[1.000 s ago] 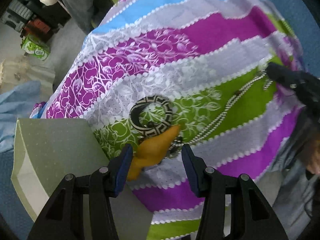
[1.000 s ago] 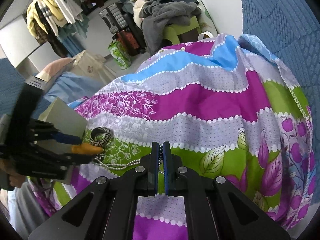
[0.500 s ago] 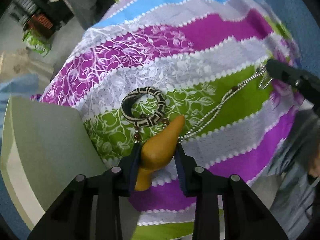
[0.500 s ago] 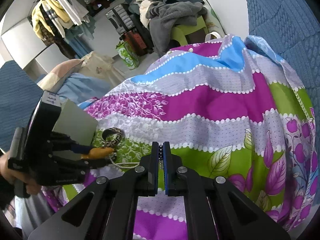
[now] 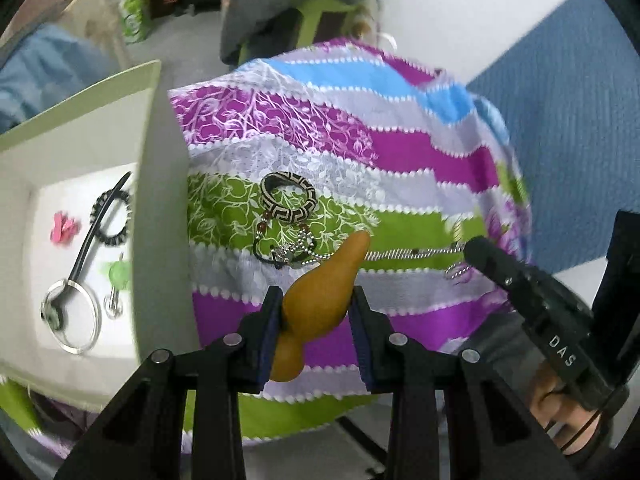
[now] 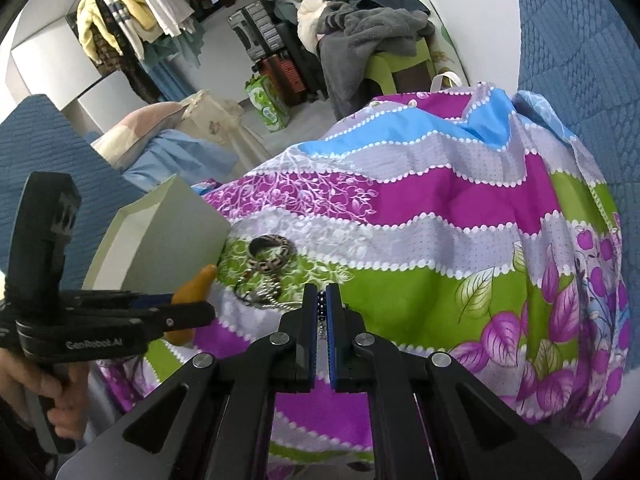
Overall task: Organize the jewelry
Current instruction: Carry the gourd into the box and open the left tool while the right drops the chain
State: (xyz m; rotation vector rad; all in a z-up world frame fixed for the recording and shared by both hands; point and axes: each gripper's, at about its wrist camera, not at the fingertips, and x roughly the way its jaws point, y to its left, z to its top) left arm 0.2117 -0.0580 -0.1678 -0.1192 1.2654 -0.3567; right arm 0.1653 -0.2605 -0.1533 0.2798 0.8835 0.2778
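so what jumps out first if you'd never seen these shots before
The left gripper, low in the left wrist view, is clamped on an orange gourd-shaped ornament above a loud striped floral cloth. Just beyond it lies a black-and-cream patterned bangle, with a silver chain stretching right to the shut right gripper. Left of the cloth stands an open pale green box holding small jewelry.

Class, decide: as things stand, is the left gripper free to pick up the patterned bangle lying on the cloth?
Probably not yet. The left gripper is already shut on the orange gourd-shaped piece, so its jaws are occupied, though nothing covers the patterned bangle.

Cluttered rm, clothes rack [image 6: 132,20], white wall [image 6: 480,20]
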